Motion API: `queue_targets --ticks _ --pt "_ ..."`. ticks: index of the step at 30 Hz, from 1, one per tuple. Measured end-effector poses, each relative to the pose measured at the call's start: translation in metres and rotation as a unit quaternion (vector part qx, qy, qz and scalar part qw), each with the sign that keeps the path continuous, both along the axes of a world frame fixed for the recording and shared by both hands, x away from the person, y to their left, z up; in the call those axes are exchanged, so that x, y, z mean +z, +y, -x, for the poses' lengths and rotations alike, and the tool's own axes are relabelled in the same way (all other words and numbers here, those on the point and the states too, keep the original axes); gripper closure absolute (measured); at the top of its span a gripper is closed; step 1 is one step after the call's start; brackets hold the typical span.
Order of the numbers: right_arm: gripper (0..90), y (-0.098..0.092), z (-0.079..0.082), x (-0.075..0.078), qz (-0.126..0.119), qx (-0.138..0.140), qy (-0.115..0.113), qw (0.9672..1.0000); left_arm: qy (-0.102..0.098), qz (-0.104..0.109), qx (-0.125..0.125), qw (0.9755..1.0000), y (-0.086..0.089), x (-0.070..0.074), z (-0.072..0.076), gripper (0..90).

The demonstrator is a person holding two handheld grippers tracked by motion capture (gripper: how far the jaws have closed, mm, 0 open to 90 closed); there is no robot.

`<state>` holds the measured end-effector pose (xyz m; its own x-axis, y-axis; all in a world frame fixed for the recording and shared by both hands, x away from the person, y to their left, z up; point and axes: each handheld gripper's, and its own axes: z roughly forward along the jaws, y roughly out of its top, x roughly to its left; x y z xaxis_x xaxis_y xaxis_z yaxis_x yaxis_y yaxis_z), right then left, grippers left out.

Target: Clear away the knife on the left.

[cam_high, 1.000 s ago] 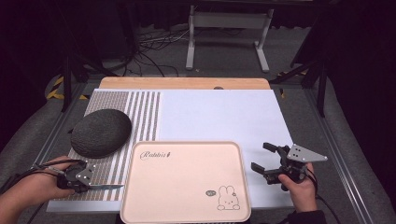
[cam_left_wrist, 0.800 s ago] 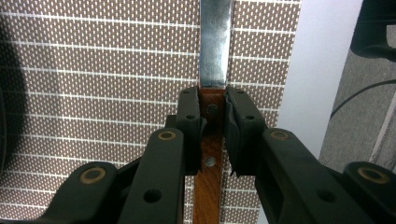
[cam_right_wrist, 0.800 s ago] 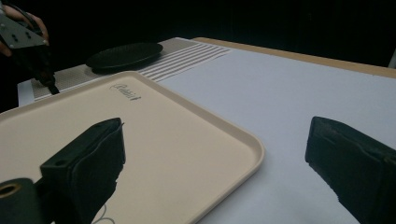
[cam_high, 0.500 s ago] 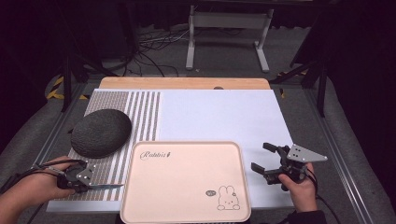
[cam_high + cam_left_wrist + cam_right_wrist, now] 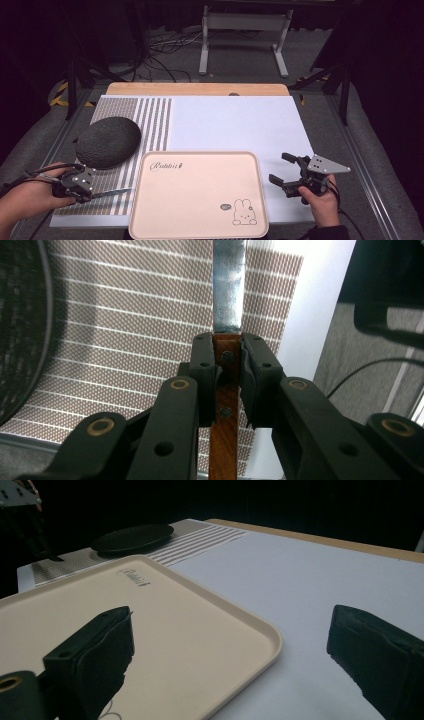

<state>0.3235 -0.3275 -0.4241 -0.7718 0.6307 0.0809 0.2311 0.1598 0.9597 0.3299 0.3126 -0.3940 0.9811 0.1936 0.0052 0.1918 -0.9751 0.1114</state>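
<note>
Left gripper (image 5: 228, 371): jaws clamped on wooden handle of knife (image 5: 228, 365), rivets visible between pads, blade (image 5: 229, 290) projecting straight ahead over striped placemat (image 5: 125, 330). In high view, left gripper (image 5: 85, 186) at near-left table corner, knife (image 5: 111, 191) lying roughly level, tip aimed toward cream tray (image 5: 200, 195), just short of its left rim. Dark round plate (image 5: 108, 142) just behind, on same placemat.

Right gripper (image 5: 285, 177): jaws wide apart, nothing between them, parked beside tray's right edge on white mat (image 5: 235, 122).

Step in hand, as judged: carrying knife toward tray. To do well: keep grip firm and centred on handle, no roll of wrist, so blade stays flat. Clear tray rim before lowering; avoid catching tip on rim. Set down flat inside tray, away from printed rabbit (image 5: 242, 212) corner if room needed. Right gripper free for steadying tray.
</note>
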Motion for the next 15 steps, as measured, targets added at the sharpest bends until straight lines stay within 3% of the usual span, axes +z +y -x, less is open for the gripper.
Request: queue_targets --ticks 3,6,15 --pt "5.8 0.000 0.000 0.000 0.001 0.000 0.000 1.0000 -0.001 0.013 0.022 0.9997 0.000 0.004 -0.001 78.1" --pt "5.8 -0.001 0.000 0.000 0.000 0.000 -0.001 1.0000 0.013 0.028 0.058 0.9979 0.000 0.009 -0.002 78.1" --pt "5.8 0.000 0.000 0.001 -0.001 0.000 -0.003 1.0000 0.051 0.060 0.115 0.9902 -0.007 0.020 -0.002 78.0"
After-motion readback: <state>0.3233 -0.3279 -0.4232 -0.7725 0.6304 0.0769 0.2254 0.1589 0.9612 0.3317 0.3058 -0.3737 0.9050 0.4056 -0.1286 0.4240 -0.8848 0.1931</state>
